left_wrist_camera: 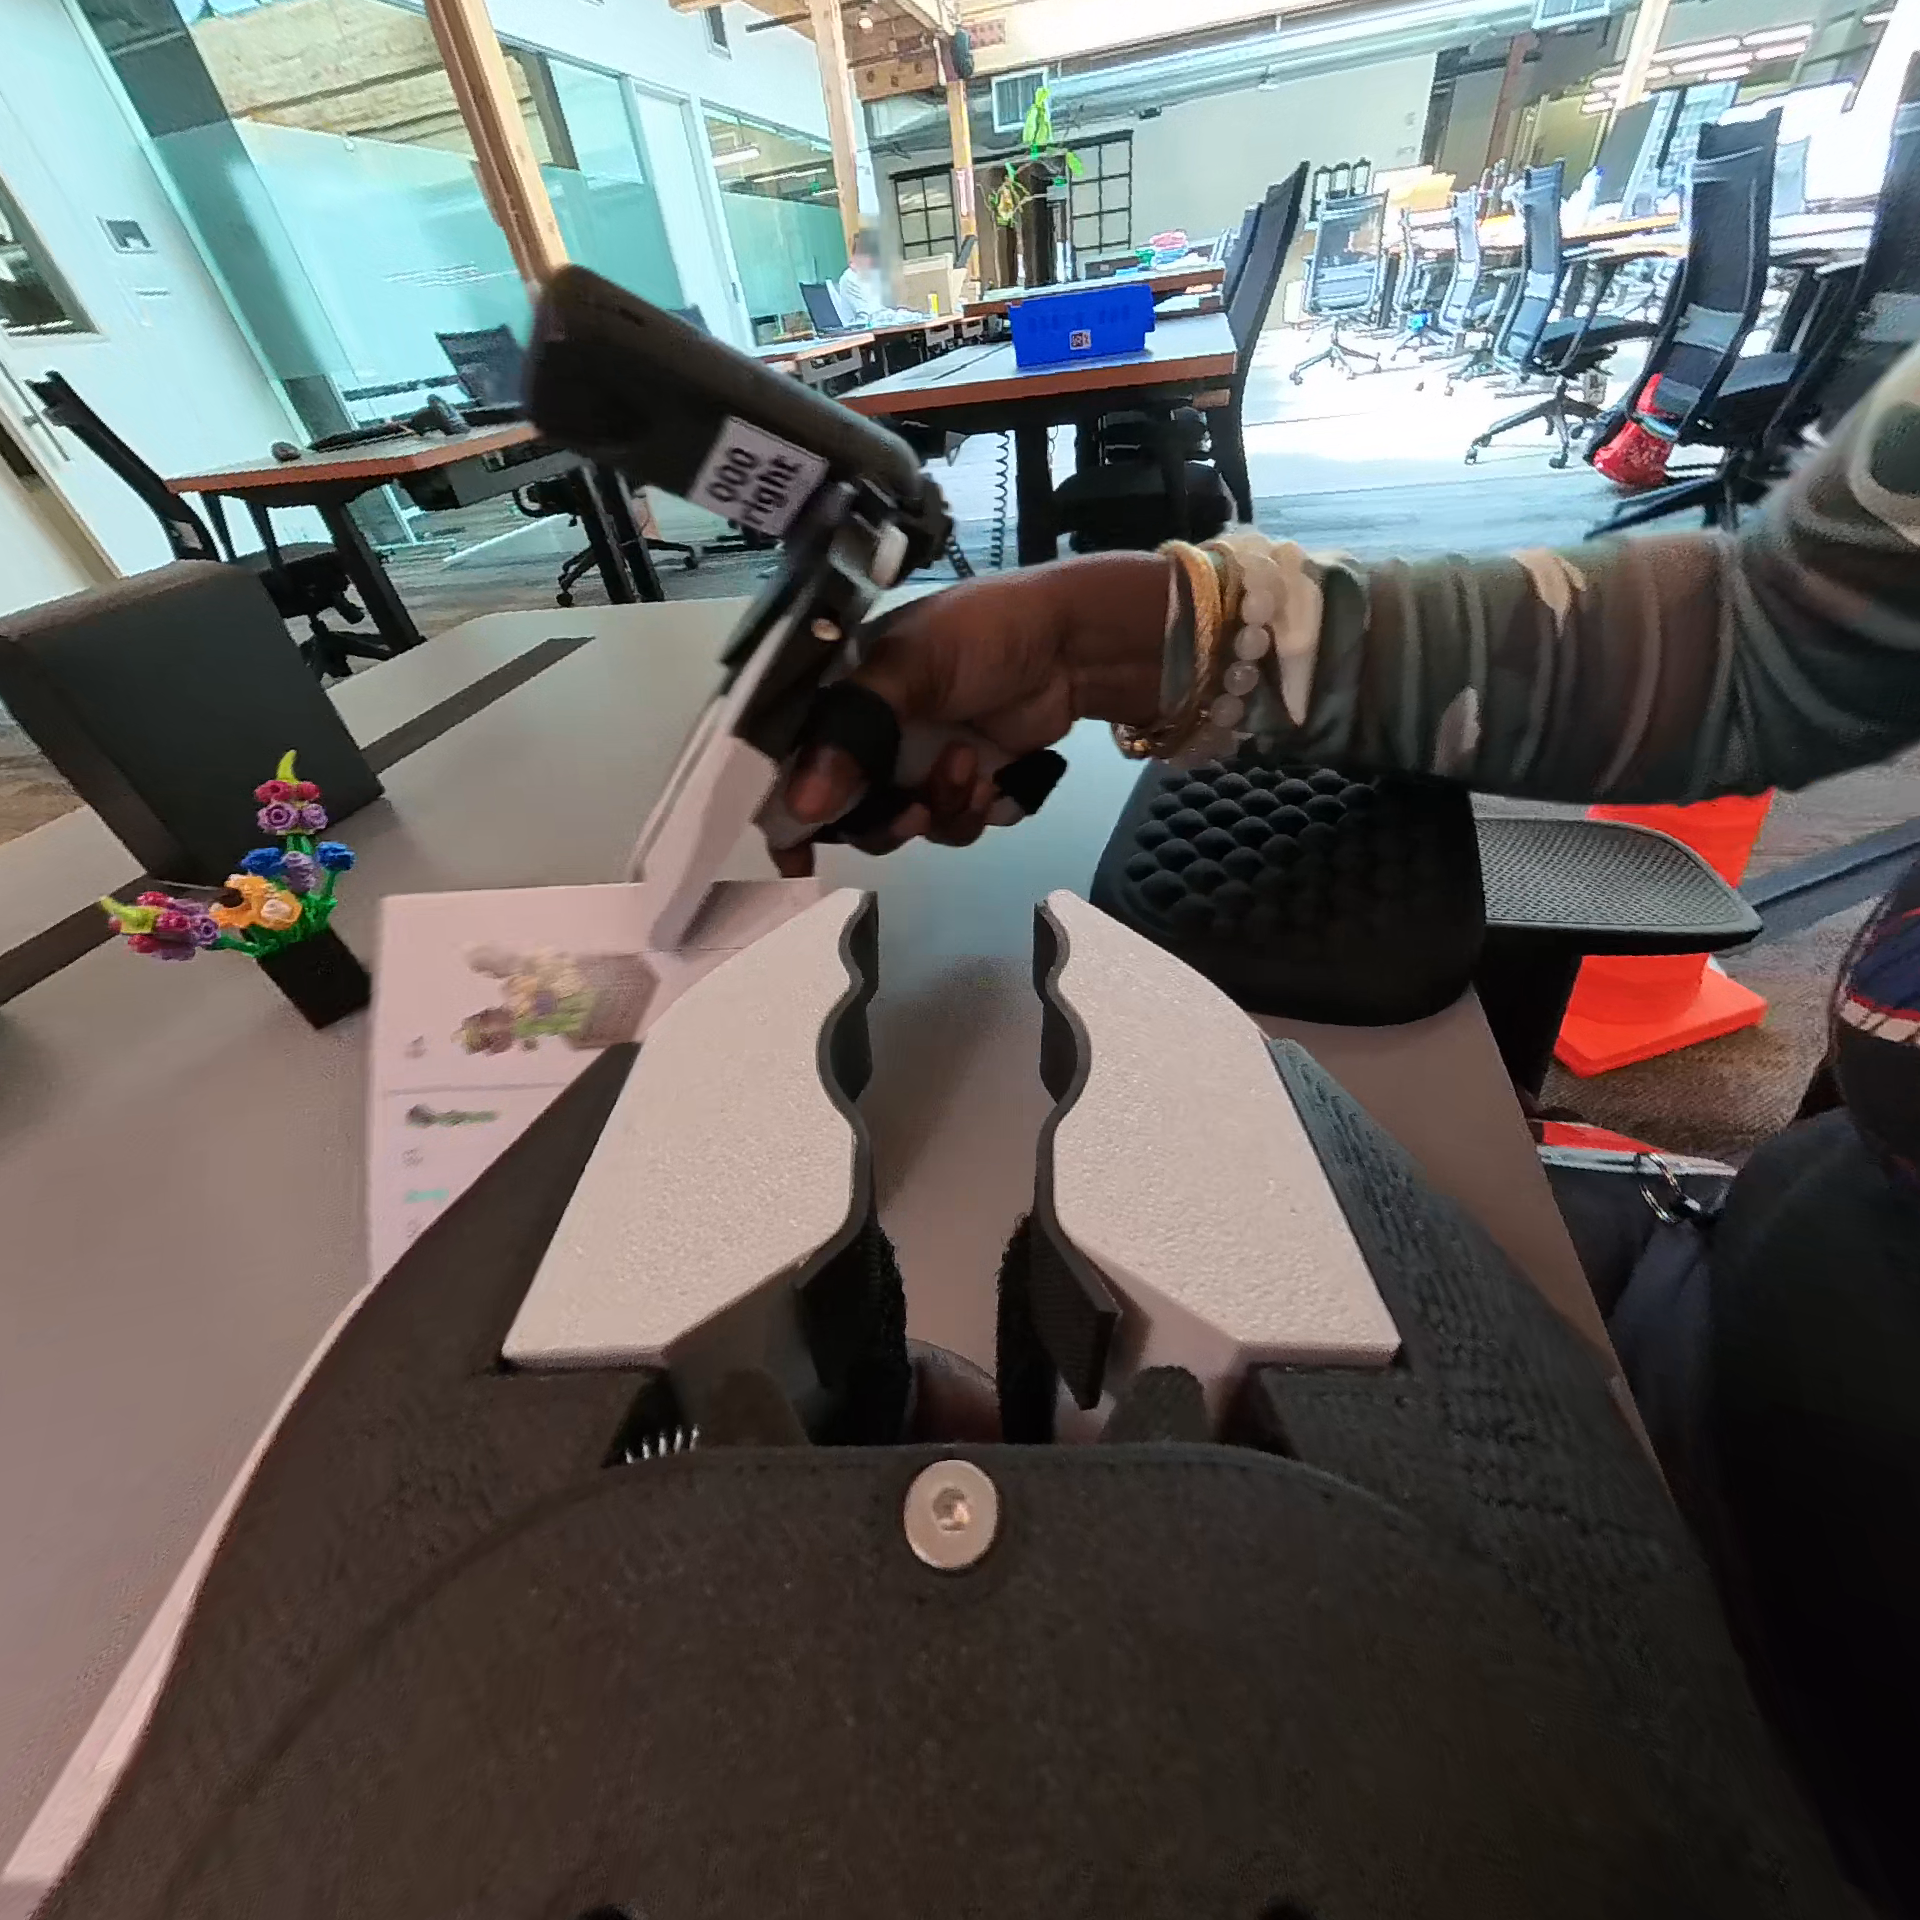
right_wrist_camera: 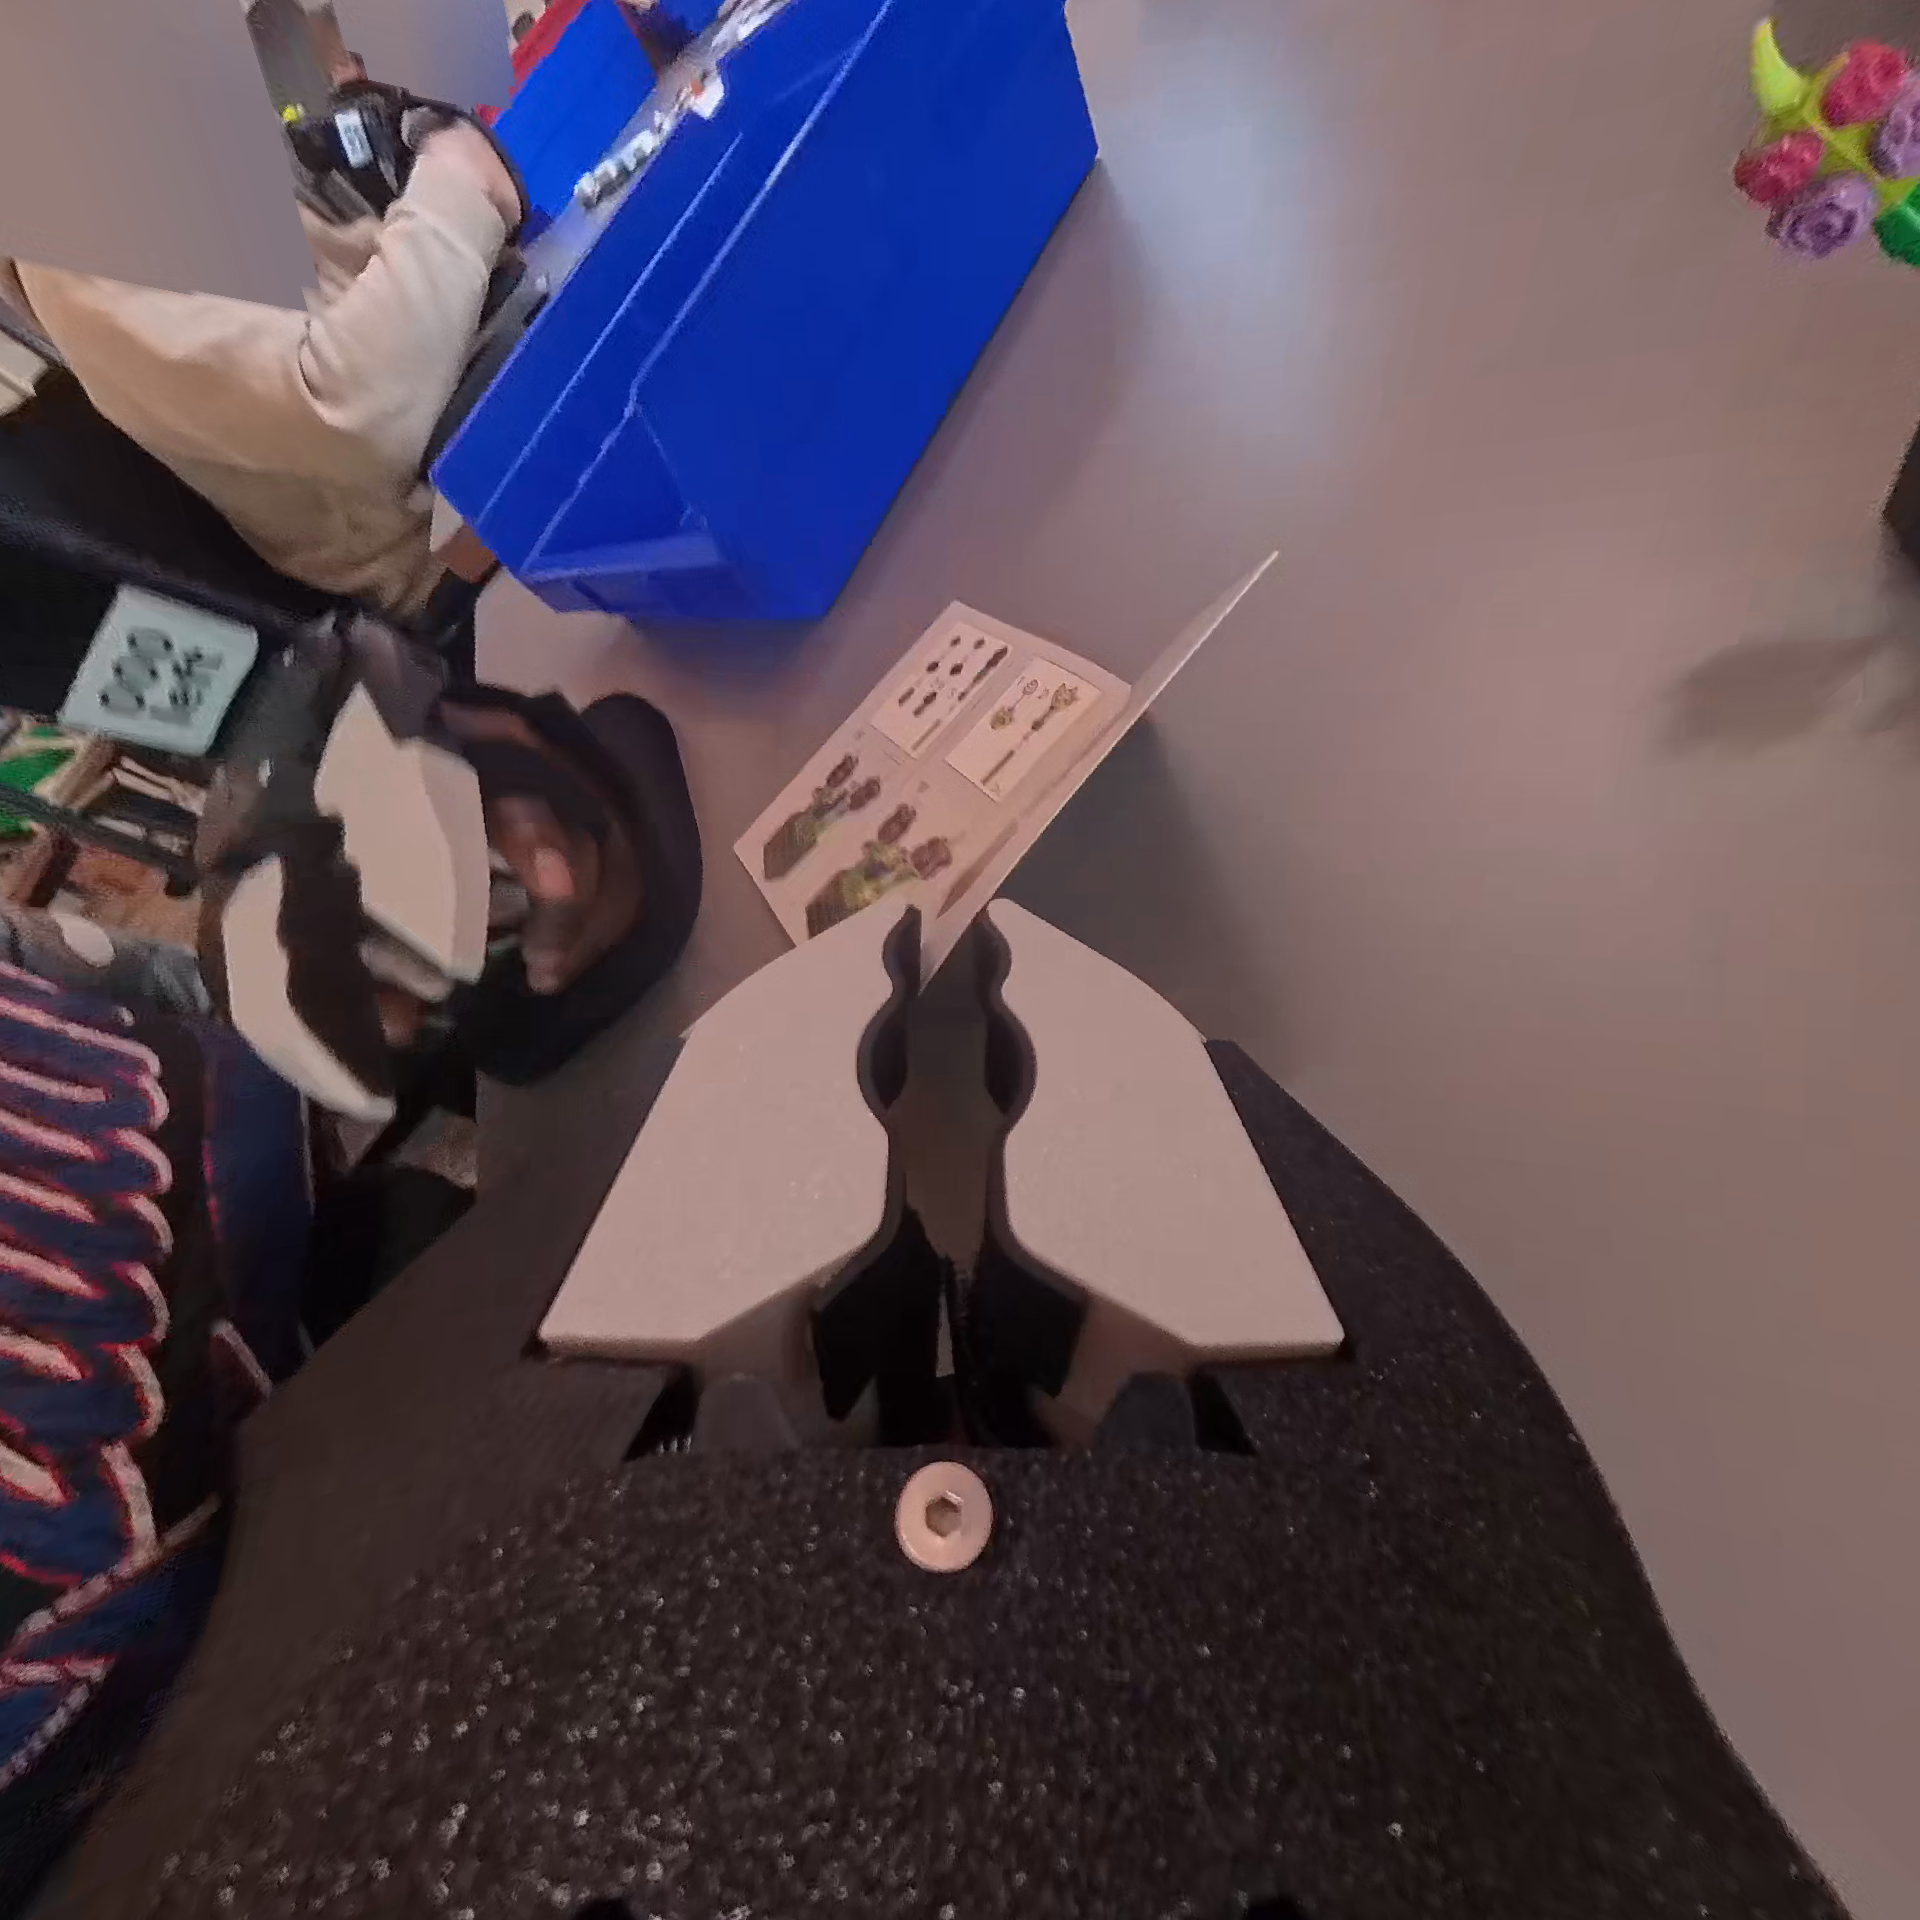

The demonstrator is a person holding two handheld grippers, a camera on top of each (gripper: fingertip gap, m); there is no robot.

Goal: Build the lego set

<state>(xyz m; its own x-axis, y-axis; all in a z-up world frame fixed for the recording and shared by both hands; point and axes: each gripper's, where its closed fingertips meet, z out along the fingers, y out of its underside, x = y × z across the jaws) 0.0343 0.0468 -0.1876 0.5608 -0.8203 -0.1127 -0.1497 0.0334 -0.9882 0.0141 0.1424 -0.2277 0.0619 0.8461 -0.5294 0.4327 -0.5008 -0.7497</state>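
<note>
The grey bench [right_wrist_camera: 1455,727] carries everything, and beyond its far edge in the left wrist view lies an open office of desks and black chairs. On the bench, far and to the left in the right wrist view, sits a blue bin [right_wrist_camera: 790,343] with a person's beige sleeve [right_wrist_camera: 312,343] just beside it. An orange cone [left_wrist_camera: 1662,977] stands on the floor off the bench's right side in the left wrist view.

The left tool [left_wrist_camera: 956,997] hovers over the bench with its two pale fingers [left_wrist_camera: 727,1122] apart and nothing between them. In the right wrist view it shows at the left, blurred, held in a hand.

The right tool [right_wrist_camera: 954,935] is clamped on a page of the instruction booklet [right_wrist_camera: 935,769]; its tips are drawn together on the page's near corner, and the page stands up at a slant from the open booklet, which lies flat on the bench. In the left wrist view this tool [left_wrist_camera: 681,920] points down onto the booklet [left_wrist_camera: 488,1018], gripped by a hand [left_wrist_camera: 977,717] with bracelets at the wrist and a patterned sleeve.

The lego flower bouquet [left_wrist_camera: 265,883], in purple, pink, blue and orange with green stems, stands in a black base on the bench just left of the booklet. In the right wrist view only its blooms [right_wrist_camera: 1839,156] show, at the far right corner, well apart from the tool.
</note>
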